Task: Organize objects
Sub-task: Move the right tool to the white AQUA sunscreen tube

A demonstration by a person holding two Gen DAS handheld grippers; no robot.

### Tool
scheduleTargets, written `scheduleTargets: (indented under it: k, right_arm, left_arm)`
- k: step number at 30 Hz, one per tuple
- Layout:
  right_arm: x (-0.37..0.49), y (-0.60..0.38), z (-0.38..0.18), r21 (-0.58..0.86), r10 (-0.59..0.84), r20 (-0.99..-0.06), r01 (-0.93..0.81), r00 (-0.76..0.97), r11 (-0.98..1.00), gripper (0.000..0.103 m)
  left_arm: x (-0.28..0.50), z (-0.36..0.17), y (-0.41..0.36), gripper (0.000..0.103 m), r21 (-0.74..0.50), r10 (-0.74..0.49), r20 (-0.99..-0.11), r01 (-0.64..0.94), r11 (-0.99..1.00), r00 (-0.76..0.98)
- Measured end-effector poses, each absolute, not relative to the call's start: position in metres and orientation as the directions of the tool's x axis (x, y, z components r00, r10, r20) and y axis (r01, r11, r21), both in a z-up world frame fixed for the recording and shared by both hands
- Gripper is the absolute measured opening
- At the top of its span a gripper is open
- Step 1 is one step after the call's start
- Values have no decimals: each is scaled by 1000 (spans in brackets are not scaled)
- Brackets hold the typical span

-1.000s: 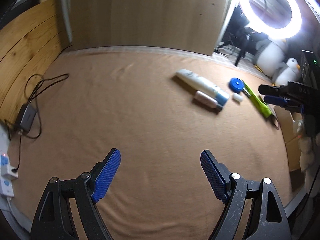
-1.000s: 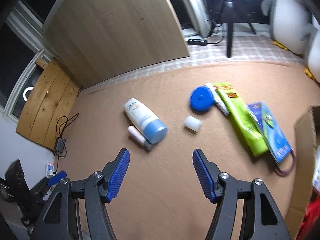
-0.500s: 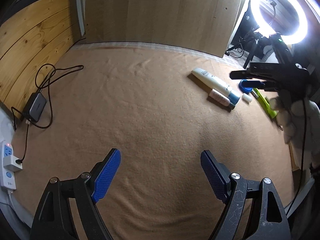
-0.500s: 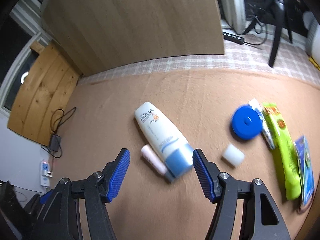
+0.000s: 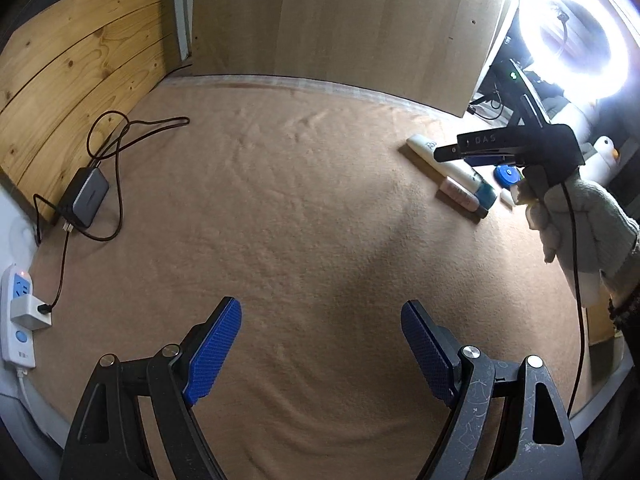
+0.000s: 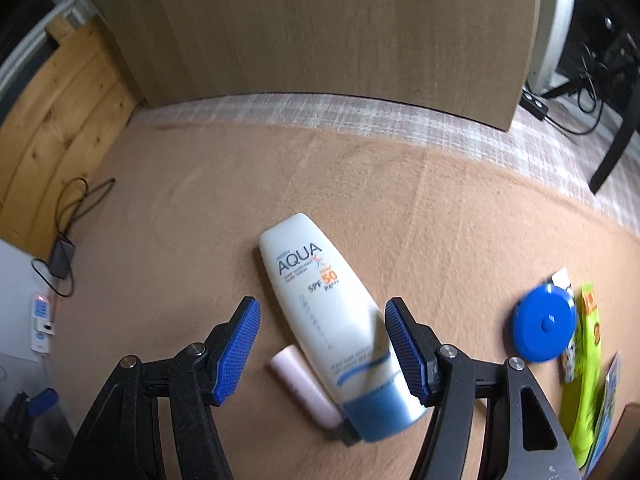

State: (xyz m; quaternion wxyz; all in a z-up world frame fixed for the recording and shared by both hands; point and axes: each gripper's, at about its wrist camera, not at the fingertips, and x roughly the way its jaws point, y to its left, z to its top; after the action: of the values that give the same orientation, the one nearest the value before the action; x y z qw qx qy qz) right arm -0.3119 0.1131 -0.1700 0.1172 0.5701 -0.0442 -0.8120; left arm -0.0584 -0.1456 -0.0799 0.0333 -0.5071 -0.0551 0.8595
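Fig. — early stage of "organize objects"; by my read nothing is sorted yet.

R wrist view: my right tongs point(image 6: 322, 350) hang over the sunscreen tube point(image 6: 328, 320), which lies flat at centre frame with its blue cap toward the lower right. The blue pads stand at a middling gap, one on each side of the tube's lower half, and look clear of it — empty, no grip. I cannot tell how high above the tube they are. A small pink tube point(image 6: 304, 386) lies just beside the sunscreen, lower centre, seemingly touching it near the cap. At right frame: a blue round disc point(image 6: 544, 328), then a green packet point(image 6: 586, 376) and a blue packet point(image 6: 604, 412) at the edge, blurred.

L wrist view: my left tongs point(image 5: 320, 346) are wide apart and empty over bare tan blanket point(image 5: 280, 208), well apart from the cluster in the right of that frame. The right rig shows there too, carried by a gloved hand point(image 5: 580, 216), above the sunscreen.

Progress: all items lie loose in one scattered group on the blanket; no item is lifted or set in order. A cardboard edge point(image 6: 628, 440) shows at lower right — maybe the destination, but I cannot confirm it. Left to do, as I judge it: close on the sunscreen, carry it off, then repeat for the pink tube, disc and packets.
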Motion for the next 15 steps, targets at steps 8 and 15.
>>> scheduleTargets:
  k: [8, 15]
  right_arm:
    - [-316, 124, -181, 205, -229, -925, 111, -303, -972, 53]
    - [-297, 149, -181, 273, -276, -912, 51, -305, -961, 46]
  left_arm:
    - [-61, -81, -145, 85, -137, 122, -867, -3, -991, -482]
    - [-66, -80, -124, 85, -146, 148, -865, -41, -988, -479]
